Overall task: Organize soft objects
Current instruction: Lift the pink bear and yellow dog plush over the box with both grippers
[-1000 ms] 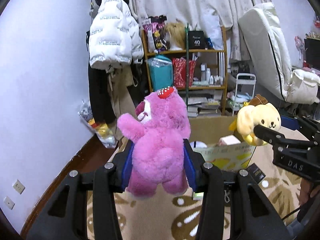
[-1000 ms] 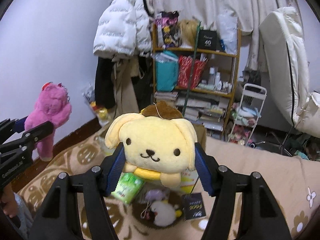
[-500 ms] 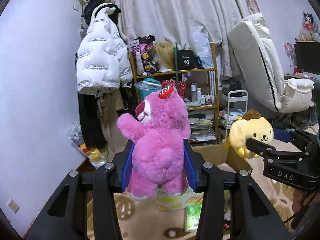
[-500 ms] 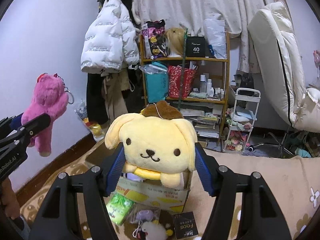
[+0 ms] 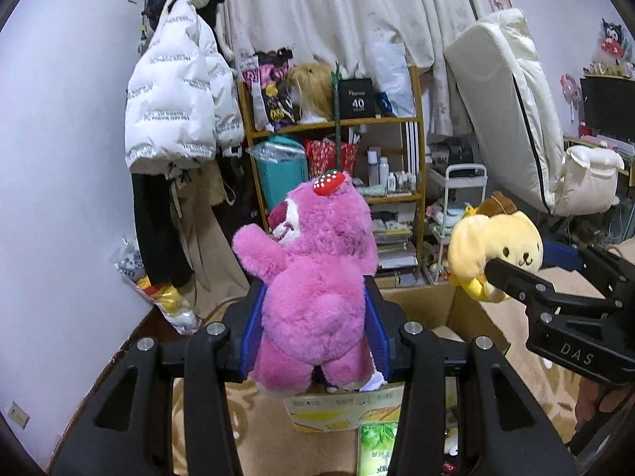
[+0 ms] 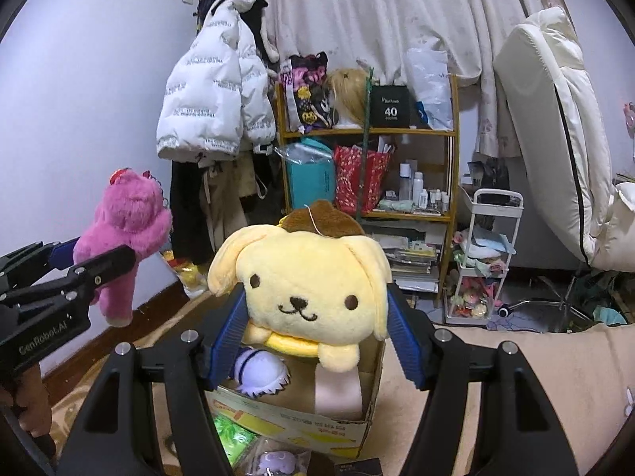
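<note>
My left gripper [image 5: 315, 331] is shut on a pink plush bear [image 5: 313, 277] with a strawberry on its head, held upright in the air above the near edge of an open cardboard box [image 5: 420, 297]. My right gripper [image 6: 313, 331] is shut on a yellow plush dog [image 6: 309, 281] with a brown cap, held over the same box [image 6: 349, 424]. Inside the box lie a white-and-purple plush [image 6: 258, 371] and a pink item [image 6: 339, 392]. The dog [image 5: 496, 250] also shows at the right of the left wrist view, the bear [image 6: 127, 234] at the left of the right wrist view.
The box stands on a beige patterned rug [image 6: 528, 361]. A green packet [image 6: 232, 436] and a small purple plush [image 6: 278, 458] lie in front of it. A cluttered wooden shelf [image 6: 373, 182], hanging coats [image 6: 214, 99], a white cart [image 6: 484, 261] and a leaning mattress [image 6: 555, 119] stand behind.
Both grippers have tilted up and moved toward the box with their plush toys. The box now sits just under both toys. Grips are unchanged.
</note>
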### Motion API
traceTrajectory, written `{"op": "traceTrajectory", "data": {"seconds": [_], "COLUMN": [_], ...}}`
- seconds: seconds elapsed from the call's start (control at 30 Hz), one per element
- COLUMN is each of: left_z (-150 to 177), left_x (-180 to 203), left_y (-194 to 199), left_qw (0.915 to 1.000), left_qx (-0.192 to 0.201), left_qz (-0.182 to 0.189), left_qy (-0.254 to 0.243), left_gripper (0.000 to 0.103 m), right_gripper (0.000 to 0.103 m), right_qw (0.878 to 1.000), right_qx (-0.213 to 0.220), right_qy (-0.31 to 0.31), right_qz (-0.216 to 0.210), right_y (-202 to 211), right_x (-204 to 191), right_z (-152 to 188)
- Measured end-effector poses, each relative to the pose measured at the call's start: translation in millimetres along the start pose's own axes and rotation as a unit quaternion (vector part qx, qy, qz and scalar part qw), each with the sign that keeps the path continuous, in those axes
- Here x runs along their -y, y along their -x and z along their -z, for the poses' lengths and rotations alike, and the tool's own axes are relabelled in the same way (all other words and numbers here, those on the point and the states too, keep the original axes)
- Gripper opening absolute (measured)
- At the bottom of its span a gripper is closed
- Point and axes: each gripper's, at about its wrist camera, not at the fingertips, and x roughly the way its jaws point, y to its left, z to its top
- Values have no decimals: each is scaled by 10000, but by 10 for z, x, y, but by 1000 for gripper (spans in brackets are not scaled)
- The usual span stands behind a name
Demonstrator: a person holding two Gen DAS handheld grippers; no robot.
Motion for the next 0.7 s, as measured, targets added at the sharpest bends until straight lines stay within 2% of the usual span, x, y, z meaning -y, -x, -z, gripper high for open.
{"op": "traceTrajectory", "data": {"seconds": [0.27, 0.33, 0.47, 0.7], "left_z": [214, 242, 278, 371], "left_x": [84, 115, 98, 109], "left_y": [-318, -387, -465, -539], "left_qw": [9988, 9981, 9975, 9961], "left_qx": [-446, -576, -695, -871], "left_qz": [132, 65, 142, 150], "left_qy": [-129, -212, -60, -67], "left_gripper": [45, 45, 45, 48], "right_gripper": [72, 72, 72, 74], "right_qw": [9997, 9997, 9994, 9978], "right_qx": [-225, -238, -315, -636], "right_qy": [-69, -94, -67, -171], "right_qz": [-19, -26, 129, -25], "right_y": [-229, -240, -308, -460], "right_x": [85, 108, 136, 171], "right_z": [95, 120, 167, 235]}}
